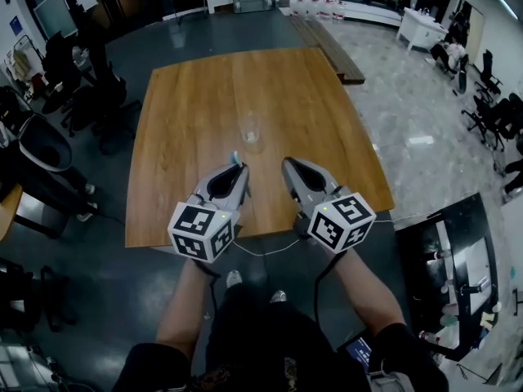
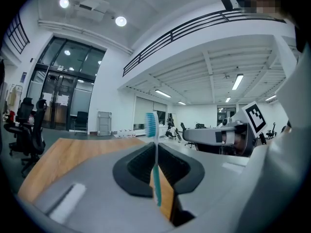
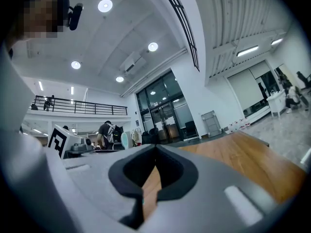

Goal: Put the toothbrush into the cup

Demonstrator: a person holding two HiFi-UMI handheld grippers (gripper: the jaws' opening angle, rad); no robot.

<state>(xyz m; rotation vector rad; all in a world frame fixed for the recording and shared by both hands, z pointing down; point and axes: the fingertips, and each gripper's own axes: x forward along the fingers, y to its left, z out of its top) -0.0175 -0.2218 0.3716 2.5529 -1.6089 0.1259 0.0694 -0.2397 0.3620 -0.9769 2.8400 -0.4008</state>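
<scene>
Toothbrush stands upright above a broad wooden counter, pinched in the left claw near the front edge, bristles up. Beside it, the right claw is closed on nothing. A clear cup stands just ahead.

Toothbrush: slim white neck, teal bristles and teal handle. It stands upright with the bristle head uppermost, clamped in the jaws of the left gripper over the near half of the table.

Cup: clear and upright, near the table's centre, just beyond the toothbrush.
</scene>
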